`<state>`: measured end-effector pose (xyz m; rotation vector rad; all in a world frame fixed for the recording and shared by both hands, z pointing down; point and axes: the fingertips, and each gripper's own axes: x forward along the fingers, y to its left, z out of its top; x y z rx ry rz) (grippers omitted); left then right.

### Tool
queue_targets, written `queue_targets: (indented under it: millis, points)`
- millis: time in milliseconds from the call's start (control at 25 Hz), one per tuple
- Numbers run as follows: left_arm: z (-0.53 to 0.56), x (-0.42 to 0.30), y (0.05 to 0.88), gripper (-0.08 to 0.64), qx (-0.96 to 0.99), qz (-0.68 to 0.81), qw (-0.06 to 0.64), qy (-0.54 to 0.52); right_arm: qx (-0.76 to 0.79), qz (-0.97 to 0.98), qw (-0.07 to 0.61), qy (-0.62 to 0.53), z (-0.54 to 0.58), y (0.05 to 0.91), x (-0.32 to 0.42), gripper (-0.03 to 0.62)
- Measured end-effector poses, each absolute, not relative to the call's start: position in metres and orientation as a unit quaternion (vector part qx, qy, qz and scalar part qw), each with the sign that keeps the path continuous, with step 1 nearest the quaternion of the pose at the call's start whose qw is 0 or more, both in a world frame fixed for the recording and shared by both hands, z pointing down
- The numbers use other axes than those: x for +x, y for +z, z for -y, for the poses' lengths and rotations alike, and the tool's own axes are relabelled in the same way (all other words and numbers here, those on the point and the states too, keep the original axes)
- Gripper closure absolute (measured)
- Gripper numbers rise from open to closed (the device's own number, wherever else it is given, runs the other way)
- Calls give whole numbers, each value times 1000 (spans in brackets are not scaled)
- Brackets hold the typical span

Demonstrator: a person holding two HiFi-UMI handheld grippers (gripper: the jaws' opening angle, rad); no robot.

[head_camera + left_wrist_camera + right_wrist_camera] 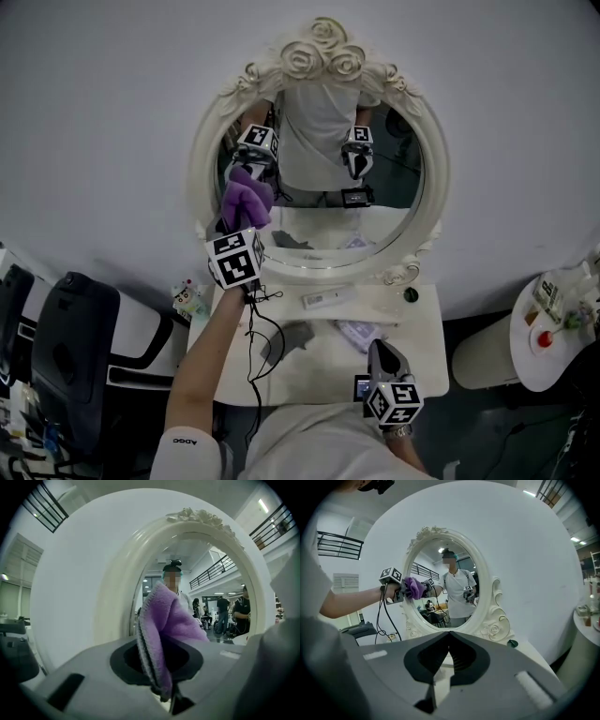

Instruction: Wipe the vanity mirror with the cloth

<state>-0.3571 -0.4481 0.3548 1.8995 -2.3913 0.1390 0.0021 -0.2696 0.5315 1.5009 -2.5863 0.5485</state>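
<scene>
**Left gripper** (pixel 161 654): jaws clamped on a folded purple fleece cloth (pixel 165 619) with a dark stitched edge. The cloth bulges up out of the jaw gap.

**Right gripper** (pixel 450 633): jaws together at the tips, nothing between them. It is held low over the near edge of the white vanity table (pixel 417 349), well apart from the mirror.

**Cloth, position:** in the head view the cloth (pixel 246 199) is raised to the left part of the glass of the oval vanity mirror (pixel 323 223), where it meets its own reflection. The mirror's cream frame is carved with roses at the crown. The right gripper view shows the cloth (pixel 414 588) at the same left edge of the mirror (pixel 457 564).

**Tabletop:**
- a white tube-shaped item (pixel 328 298) lying near the mirror base
- a small dark round object (pixel 411 294) beside the frame's right foot
- a lilac patterned piece (pixel 356 333)

**Surroundings:**
- black office chair (pixel 75 347) to the left
- round white side table (pixel 525 361) to the right, holding small items
</scene>
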Motion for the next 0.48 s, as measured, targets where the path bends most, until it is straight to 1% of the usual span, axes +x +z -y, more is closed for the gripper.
queue_targets:
  millis: [240,480]
  points:
    - [445,-376,356,503,605,794,48,44,485,854,54,181,272,532,-7,584]
    - [441,-377,356,505,593,803,41,38,486,853,53,181,271,531,-2,584]
